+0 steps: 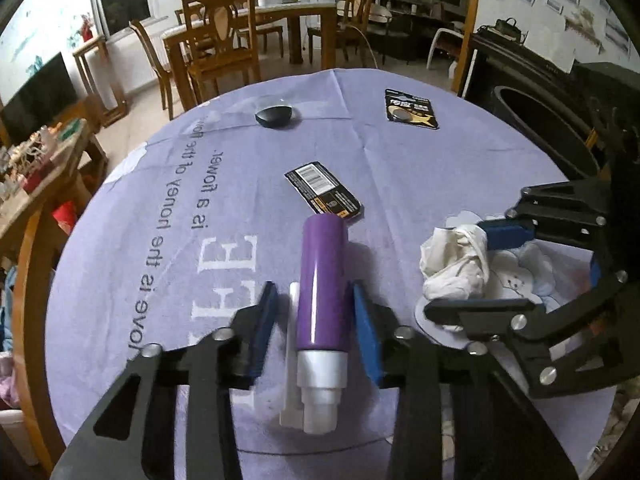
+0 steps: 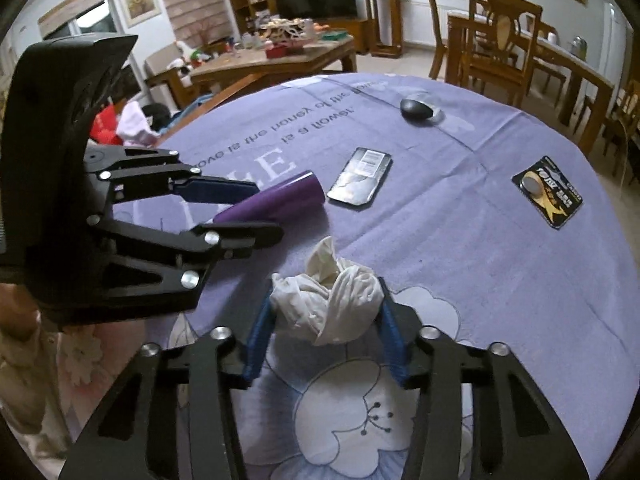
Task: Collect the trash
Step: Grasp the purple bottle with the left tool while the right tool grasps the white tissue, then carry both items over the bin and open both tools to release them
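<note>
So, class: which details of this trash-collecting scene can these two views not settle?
- Purple bottle: its lower half in the right wrist view, behind the left gripper.
- Bin: its contents, dark, left wrist view.
- Black packet: small print, too small.

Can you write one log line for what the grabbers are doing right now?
left gripper: shut on purple bottle | right gripper: shut on crumpled white tissue | both on tablecloth
</note>
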`<state>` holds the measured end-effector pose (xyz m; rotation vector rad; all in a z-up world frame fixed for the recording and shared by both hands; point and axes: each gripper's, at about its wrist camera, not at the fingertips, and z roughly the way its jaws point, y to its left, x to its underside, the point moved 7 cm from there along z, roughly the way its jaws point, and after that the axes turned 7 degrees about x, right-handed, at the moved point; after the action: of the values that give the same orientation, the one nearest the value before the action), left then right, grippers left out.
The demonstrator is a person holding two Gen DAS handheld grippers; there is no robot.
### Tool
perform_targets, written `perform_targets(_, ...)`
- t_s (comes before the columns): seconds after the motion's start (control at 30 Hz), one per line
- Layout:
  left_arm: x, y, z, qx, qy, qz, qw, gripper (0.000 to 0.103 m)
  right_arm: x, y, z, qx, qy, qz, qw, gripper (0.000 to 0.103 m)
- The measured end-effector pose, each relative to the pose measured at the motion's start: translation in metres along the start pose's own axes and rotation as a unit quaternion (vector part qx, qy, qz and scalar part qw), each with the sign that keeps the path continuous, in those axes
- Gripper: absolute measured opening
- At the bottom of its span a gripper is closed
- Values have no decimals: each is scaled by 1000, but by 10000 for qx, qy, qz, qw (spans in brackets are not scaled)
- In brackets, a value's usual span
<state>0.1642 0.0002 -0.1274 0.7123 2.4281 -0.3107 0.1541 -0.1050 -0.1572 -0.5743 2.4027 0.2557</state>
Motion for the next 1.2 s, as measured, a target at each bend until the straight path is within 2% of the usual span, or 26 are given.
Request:
perform_targets(0.1, -4, 4, 0, 92, -83, -200, 9997, 29, 3, -4, -5, -27, -75, 35, 10000, 34)
perform_targets(0.23, -8, 0, -10, 177, -360, -324, 9987, 28, 4, -32, -29, -149, -377, 420, 9983, 33)
perform_targets(0.33, -17, -11, -19, 261, -588, -316, 9974, 25, 3, -67, -62, -138, -807, 909, 9925, 33)
perform_targets(0.43, -29, -30, -29, 366, -810, -256, 9957, 25, 5, -111, -100, 30, -1344, 1433, 9805, 33)
perform_targets(0.6, -57, -77, -32, 648, -1083, -25, 9920, 25, 25, -188, -164, 492, -2149, 2270, 9486, 33)
perform_targets(0.77, -85, -131, -20, 985, -1194, 231, 9877, 25, 52, -252, -208, 871, -2584, 2831, 9195, 33)
perform_targets(1.07, -150, -239, 12, 1784, -1390, 609, 9722, 25, 115, -353, -265, 1767, -3003, 3617, 8647, 34)
perform_targets(1.2, -172, -282, 27, 2053, -1460, 750, 9648, 25, 144, -386, -277, 2054, -3034, 3867, 8463, 34)
